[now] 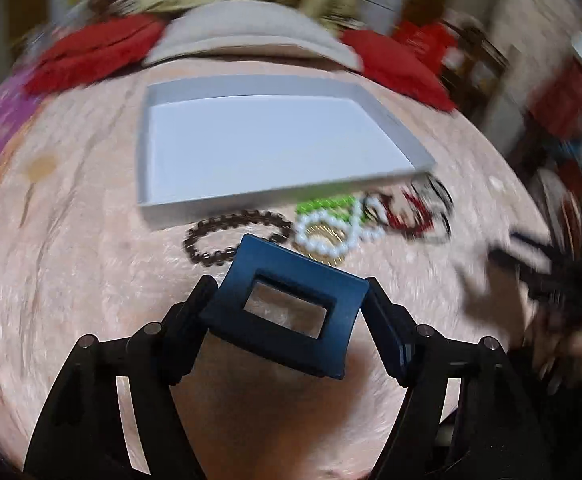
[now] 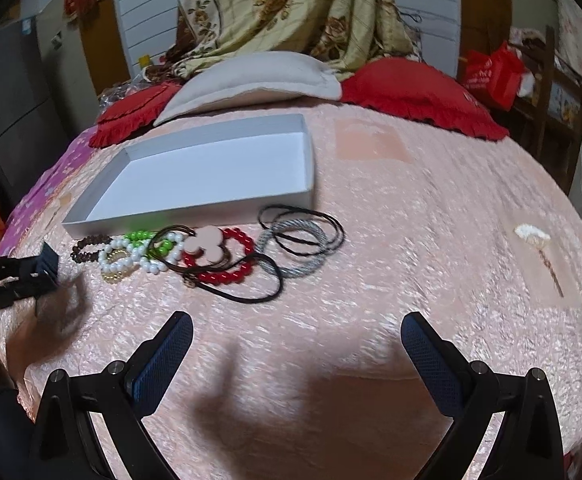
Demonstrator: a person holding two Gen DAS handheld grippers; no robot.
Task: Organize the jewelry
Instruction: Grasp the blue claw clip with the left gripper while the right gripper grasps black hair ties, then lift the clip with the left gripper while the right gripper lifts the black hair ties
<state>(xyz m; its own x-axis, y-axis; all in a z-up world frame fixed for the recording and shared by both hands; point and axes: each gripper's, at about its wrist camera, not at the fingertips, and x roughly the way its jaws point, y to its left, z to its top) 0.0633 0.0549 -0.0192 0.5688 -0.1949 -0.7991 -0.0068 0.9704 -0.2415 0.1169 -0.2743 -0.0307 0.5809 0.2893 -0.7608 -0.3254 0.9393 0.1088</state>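
**Left jaws clamped on blue clip, right jaws apart**

Black fingers of the left gripper (image 1: 289, 284) fill the near edge of its view. They are closed on a blue clip (image 1: 287, 312), one pad on each end. The clip has a rectangular window through its middle and hangs above the bedspread (image 2: 411, 240), with its shadow beneath.

The pink bedspread spreads under and beyond both pairs of jaws. Past the left jaws lies an open white box (image 2: 195, 216), nothing in it. Beyond the box sit a grey pillow (image 2: 251, 76) and a red cushion (image 2: 411, 88).

The right gripper (image 2: 297, 316) stands wide apart with only bedspread between its pads.

The jewelry lies in a row between the jaws and the near wall of the box, ahead and left of the right jaws:
- black cords (image 2: 303, 216), overlapping a grey bangle (image 2: 291, 252)
- red beads (image 2: 227, 276)
- white beads (image 2: 131, 256)
- green beads (image 2: 143, 236), just beside the box wall
- brown beads (image 2: 85, 246), just past the left jaws
- a pink pendant (image 2: 205, 246), on the red beads
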